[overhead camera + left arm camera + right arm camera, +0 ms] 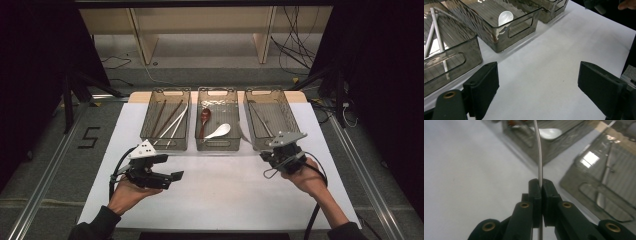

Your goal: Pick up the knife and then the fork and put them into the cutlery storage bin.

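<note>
My right gripper (540, 181) is shut on a thin silver metal utensil handle (539, 157), seen edge-on, which curves up and away toward the bins. In the high view the right gripper (266, 155) hovers just in front of the right bin (260, 92), where another metal utensil (261, 120) lies. My left gripper (170, 167) stands wide open over the white table cover, its jaws (539, 75) holding nothing. The left bin (165, 145) holds brown and white chopsticks (170, 120). The middle bin (218, 146) holds a white spoon (220, 131) and a reddish-brown spoon (204, 117).
The three smoky clear bins stand side by side at the far edge of the white table cover (225, 195). Beyond them are a wooden shelf frame (145, 40) and loose cables on the floor. A metal rail runs along each side of the table.
</note>
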### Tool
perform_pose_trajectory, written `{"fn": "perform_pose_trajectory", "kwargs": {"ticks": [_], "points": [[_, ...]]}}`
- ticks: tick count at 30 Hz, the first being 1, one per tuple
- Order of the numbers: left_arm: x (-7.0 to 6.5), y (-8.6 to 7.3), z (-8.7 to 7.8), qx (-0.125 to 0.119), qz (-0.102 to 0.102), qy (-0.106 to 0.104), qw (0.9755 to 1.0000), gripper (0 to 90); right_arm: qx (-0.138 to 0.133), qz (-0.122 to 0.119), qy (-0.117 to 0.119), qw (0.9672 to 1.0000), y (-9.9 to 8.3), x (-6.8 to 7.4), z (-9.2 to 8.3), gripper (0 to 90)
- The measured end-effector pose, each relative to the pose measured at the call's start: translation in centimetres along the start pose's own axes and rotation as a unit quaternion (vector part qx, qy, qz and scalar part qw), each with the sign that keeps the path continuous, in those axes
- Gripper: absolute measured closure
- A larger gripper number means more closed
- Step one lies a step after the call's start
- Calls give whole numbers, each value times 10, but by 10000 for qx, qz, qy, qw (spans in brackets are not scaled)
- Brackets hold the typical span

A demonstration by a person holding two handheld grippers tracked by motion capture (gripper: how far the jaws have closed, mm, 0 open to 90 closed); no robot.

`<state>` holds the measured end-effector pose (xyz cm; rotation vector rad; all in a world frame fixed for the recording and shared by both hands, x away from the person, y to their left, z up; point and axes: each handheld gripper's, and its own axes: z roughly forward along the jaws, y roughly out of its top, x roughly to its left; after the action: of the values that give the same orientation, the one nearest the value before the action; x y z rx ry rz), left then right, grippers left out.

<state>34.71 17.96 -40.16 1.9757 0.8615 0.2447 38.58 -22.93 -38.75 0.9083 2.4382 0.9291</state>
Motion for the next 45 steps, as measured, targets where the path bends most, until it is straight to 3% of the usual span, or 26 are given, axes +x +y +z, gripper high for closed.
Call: {"fn": "perform_pose_trajectory", "kwargs": {"ticks": [3,7,18,24,39,45], "points": [[1,-3,1,3,9,51,10000,165,-164,402,-20,9991,5,-19,-5,876],[2,-4,0,-23,-26,32,10000,164,-249,720,-93,9971,12,-37,-7,876],[4,-9,-1,17,-15,48,10000,163,-177,1173,-392,9922,37,-74,-3,875],[3,-10,-1,-3,33,57,10000,159,-76,1428,-497,9885,46,-93,9,875],[3,-10,-3,-79,45,64,9999,155,128,1981,-718,9775,48,-120,34,874],[2,-9,-3,-106,30,83,9999,155,237,2015,-844,9755,51,-123,43,873]]}}
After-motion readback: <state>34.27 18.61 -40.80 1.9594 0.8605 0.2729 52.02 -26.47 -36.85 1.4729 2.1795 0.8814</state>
